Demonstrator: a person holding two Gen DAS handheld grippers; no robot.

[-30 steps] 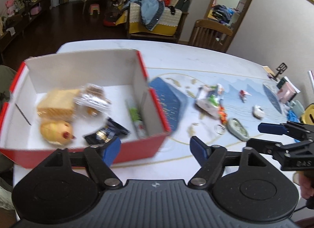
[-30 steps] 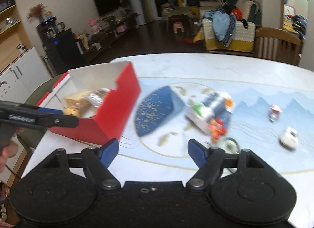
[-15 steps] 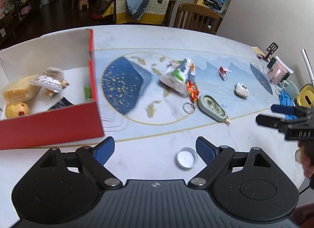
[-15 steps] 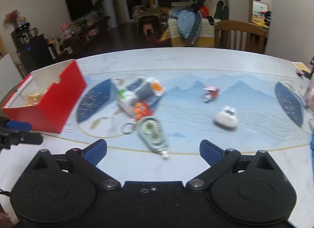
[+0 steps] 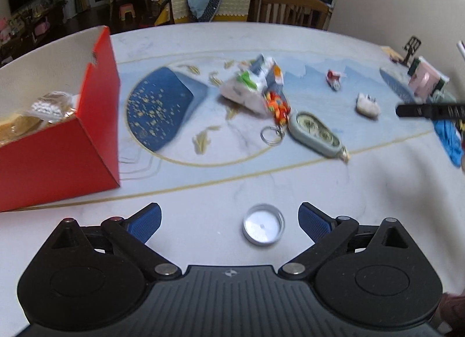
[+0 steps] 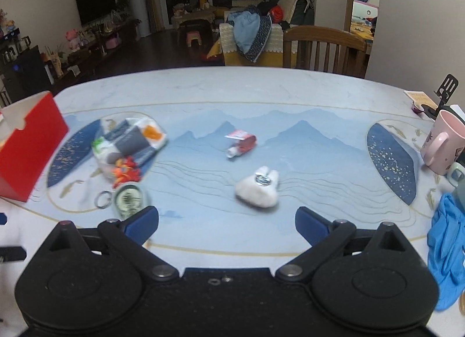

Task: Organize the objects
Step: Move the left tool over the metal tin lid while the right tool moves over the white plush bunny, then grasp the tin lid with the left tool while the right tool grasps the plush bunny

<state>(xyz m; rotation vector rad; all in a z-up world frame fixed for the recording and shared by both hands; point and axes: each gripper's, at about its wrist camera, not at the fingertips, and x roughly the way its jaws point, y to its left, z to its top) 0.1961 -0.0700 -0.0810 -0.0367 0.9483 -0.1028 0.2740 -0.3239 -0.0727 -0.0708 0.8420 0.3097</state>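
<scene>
With both tongs spread wide and empty, the left tongs [image 5: 229,222] should drop squarely over the small round tin [image 5: 264,228] on the worktop [image 5: 203,186], the right tongs [image 6: 226,225] over the white plush toy [image 6: 257,190], before closing.

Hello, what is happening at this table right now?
A person is tidying small things into a red box with two handheld grippers. Some snacks already lie in the box. Both grippers are empty, jaws wide, the left one's just opened further. The left gripper hovers near a small round tin; the right gripper faces a white plush toy. A snack packet, a keyring and a small red tube wait on the table.
</scene>
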